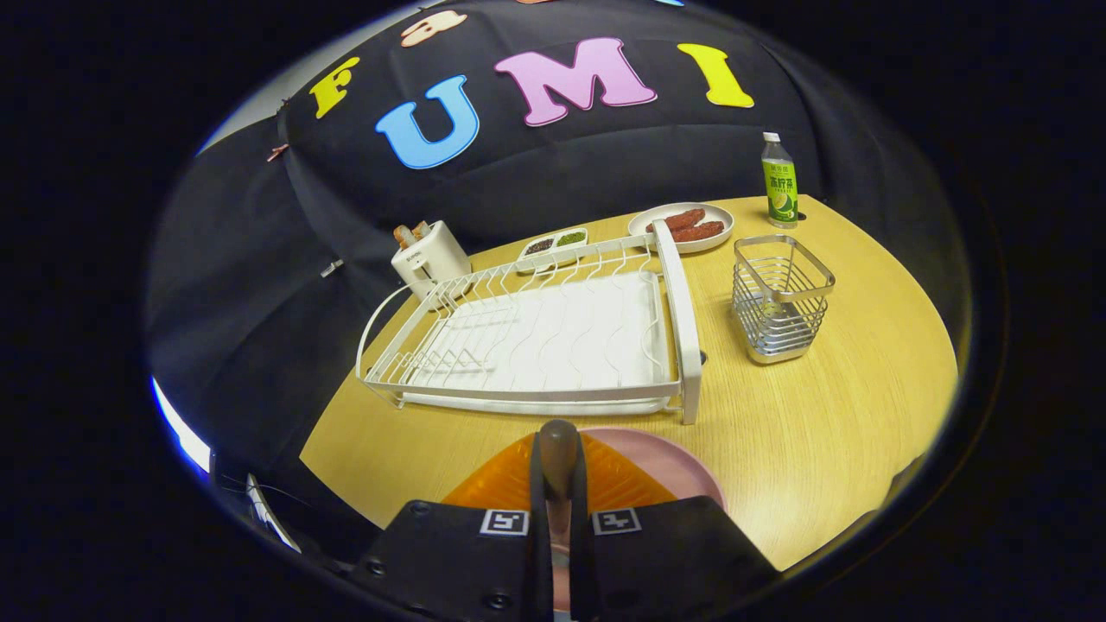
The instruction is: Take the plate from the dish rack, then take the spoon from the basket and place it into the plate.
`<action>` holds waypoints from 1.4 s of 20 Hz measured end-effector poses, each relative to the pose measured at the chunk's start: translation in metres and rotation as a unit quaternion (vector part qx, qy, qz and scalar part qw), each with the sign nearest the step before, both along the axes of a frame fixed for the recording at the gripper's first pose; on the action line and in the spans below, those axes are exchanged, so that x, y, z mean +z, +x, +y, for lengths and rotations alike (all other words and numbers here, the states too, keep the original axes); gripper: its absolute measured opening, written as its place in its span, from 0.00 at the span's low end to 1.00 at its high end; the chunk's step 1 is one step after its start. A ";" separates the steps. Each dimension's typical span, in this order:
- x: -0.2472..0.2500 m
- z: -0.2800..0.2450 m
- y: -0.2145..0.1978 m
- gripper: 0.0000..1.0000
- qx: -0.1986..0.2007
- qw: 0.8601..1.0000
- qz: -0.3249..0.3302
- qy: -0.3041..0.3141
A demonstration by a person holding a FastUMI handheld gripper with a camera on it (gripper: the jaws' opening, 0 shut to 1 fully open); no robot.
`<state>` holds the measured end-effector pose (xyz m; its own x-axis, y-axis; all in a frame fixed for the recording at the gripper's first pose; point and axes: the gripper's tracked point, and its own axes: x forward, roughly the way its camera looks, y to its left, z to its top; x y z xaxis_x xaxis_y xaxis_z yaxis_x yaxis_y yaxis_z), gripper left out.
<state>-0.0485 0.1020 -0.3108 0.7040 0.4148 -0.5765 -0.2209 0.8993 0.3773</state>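
The wooden table (821, 432) carries everything, and the biggest thing on it is the white dish rack (536, 345), standing empty just beyond the claw. To the rack's right, near but apart from it, stands the wire basket (782, 298). The pink plate (665, 453) lies flat on the table directly under and ahead of the claw (558, 458), partly overlapped by an orange ribbed piece (510, 484) on its left side. The claw's fingers are drawn narrow, pinching a brown handle (558, 445), by my guess the spoon's, whose rounded end pokes up between them; the bowl end cannot be seen. The handle's long axis runs along the fingers, pointing toward the rack, and the plate sits immediately below. So the coming move looks like a short lowering and release over the plate.
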 end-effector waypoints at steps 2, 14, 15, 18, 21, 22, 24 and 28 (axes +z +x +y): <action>-0.001 -0.003 0.001 0.14 -0.004 1.000 0.001 -0.005; 0.036 -0.035 -0.005 0.99 -0.005 0.995 -0.058 -0.079; 0.047 -0.039 -0.003 0.99 -0.010 0.994 -0.067 -0.080; 0.090 -0.050 0.011 0.99 -0.030 0.991 -0.105 -0.077; 0.150 -0.065 0.025 0.99 -0.053 0.984 -0.155 -0.069; 0.172 -0.071 0.030 0.99 -0.063 0.980 -0.176 -0.066; 0.222 -0.089 0.034 0.98 -0.088 0.969 -0.221 -0.065; 0.302 -0.120 0.029 0.98 -0.122 0.946 -0.294 -0.067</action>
